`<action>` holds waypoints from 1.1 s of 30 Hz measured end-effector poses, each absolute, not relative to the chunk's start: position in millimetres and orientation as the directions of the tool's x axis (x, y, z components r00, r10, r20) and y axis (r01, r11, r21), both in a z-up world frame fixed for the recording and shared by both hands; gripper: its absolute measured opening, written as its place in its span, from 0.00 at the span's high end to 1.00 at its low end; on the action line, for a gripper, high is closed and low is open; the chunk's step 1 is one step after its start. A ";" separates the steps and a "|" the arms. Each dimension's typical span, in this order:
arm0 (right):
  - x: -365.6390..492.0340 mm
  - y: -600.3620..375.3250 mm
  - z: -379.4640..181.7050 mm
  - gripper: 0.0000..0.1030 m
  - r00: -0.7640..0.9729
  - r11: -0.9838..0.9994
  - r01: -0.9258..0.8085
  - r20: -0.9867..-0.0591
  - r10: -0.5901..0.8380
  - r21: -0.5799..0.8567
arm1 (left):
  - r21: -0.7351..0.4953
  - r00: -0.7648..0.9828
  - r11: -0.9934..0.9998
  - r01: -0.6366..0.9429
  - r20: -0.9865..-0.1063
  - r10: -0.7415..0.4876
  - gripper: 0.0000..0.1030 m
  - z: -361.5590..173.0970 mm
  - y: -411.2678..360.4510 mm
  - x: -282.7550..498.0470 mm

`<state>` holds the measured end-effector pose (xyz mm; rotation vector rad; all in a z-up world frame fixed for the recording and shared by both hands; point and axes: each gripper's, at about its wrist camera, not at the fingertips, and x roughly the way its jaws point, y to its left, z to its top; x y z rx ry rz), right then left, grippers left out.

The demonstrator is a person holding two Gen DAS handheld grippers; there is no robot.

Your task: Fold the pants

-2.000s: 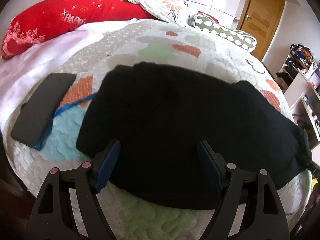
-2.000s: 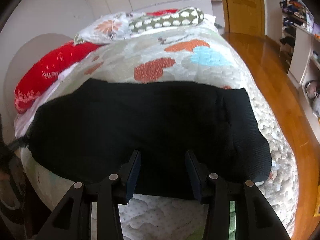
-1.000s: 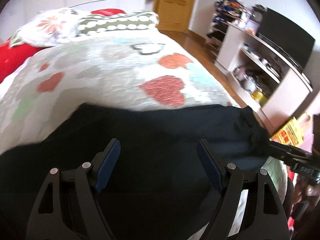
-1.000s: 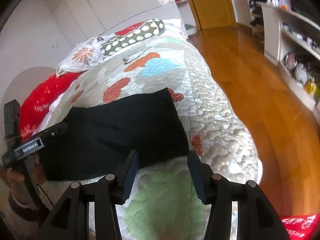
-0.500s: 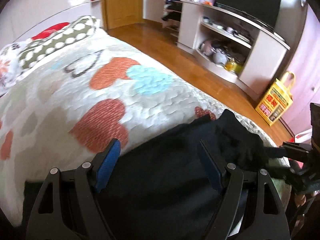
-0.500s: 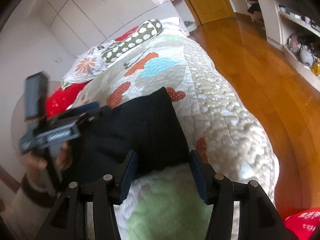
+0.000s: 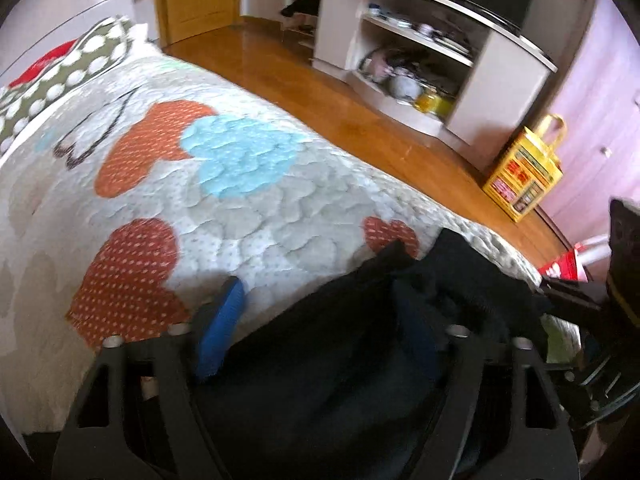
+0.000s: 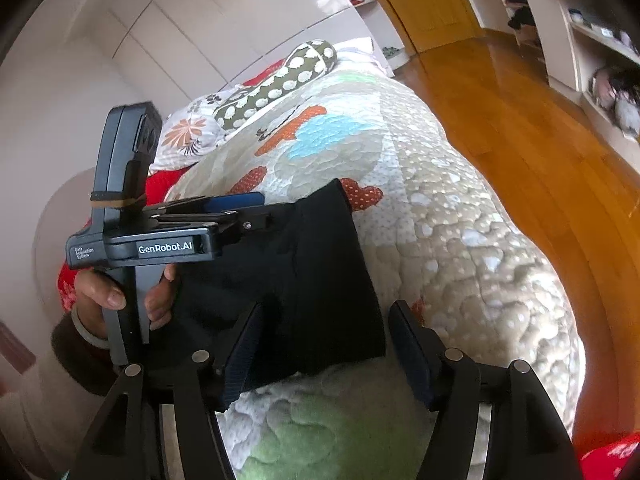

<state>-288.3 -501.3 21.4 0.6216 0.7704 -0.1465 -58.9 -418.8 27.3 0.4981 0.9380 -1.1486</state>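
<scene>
Nearest, the right gripper (image 8: pixel 324 344) hovers with jaws spread over the near edge of the black pants (image 8: pixel 304 264), which lie on the quilted bed (image 8: pixel 460 240). Beyond, the left gripper (image 7: pixel 320 320) is likewise spread over the cloth (gripping nothing). The step looks like taking hold for a fold; next, each should pinch an edge.
</scene>
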 end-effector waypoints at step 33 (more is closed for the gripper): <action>-171.9 -306.3 60.8 0.50 0.643 0.823 -0.133 -0.584 0.495 0.552 | -0.287 0.324 0.698 0.656 -0.729 -0.603 0.91 92.7 -167.1 -26.1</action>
